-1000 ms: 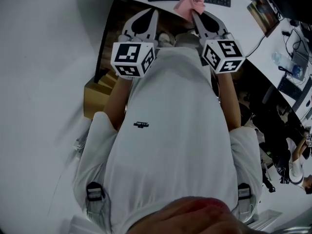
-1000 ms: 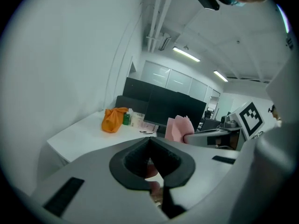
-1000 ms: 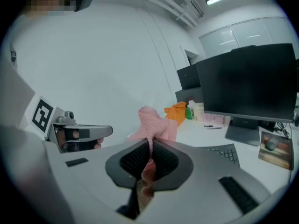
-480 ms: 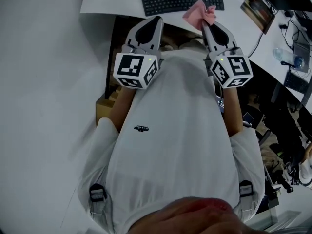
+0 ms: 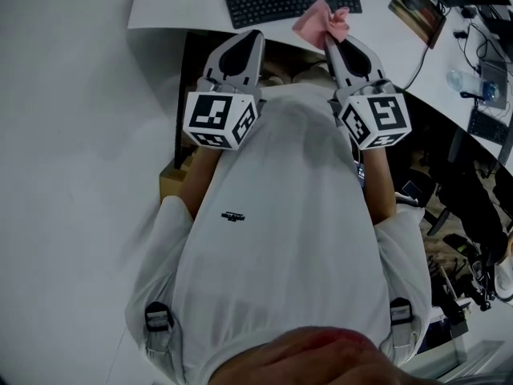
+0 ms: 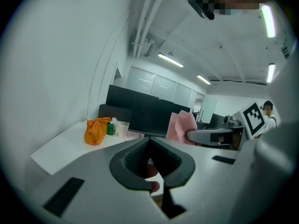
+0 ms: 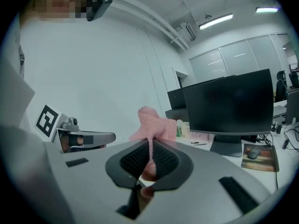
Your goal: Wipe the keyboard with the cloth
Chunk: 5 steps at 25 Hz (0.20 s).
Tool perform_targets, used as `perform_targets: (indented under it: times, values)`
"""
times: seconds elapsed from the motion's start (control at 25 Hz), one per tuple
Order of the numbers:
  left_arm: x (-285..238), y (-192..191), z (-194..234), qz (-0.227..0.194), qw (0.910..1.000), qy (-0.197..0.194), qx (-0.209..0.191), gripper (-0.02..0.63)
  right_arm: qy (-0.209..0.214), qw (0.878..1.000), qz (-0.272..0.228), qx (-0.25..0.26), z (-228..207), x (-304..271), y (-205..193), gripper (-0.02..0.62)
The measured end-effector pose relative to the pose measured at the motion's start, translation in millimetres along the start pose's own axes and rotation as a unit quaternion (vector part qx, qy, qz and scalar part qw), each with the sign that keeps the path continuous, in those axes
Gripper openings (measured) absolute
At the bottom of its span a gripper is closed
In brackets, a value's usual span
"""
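The black keyboard (image 5: 292, 0) lies on the white desk (image 5: 176, 2) at the top of the head view. My right gripper (image 5: 328, 38) is held in front of the person's chest, shut on a pink cloth (image 5: 321, 22) that sticks up from its tip just short of the keyboard's near edge. In the right gripper view the cloth (image 7: 152, 126) is pinched between the shut jaws. My left gripper (image 5: 256, 33) is beside it, level with it, jaws shut with nothing in them (image 6: 148, 138). From the left gripper view the cloth (image 6: 181, 125) shows to the right.
A dark monitor (image 7: 229, 102) stands on the desk with a mouse on a pad (image 7: 259, 155) beside it. An orange bag (image 6: 97, 130) and a small green bottle (image 6: 110, 127) sit at the desk's left end. Cables and another desk (image 5: 481, 79) lie to the right.
The head view has shifted, so the keyboard and desk sit lower in the picture. Both grippers hold the same pose and the cloth stays pinched in the right one.
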State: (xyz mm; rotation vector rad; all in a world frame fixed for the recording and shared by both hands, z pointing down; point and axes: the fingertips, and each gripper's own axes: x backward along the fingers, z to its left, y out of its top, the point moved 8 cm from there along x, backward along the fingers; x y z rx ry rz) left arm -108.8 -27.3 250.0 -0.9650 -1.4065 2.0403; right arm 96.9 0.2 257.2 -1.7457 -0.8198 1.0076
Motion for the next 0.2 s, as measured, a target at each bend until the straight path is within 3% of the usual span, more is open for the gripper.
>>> perform_targets:
  times: [0.2]
  values:
    - [-0.6,2.6,-5.7,0.001,1.0000,0.001,0.003,0.014,-0.001,1.000,-0.002,0.000,0.5,2.8,2.9,0.023]
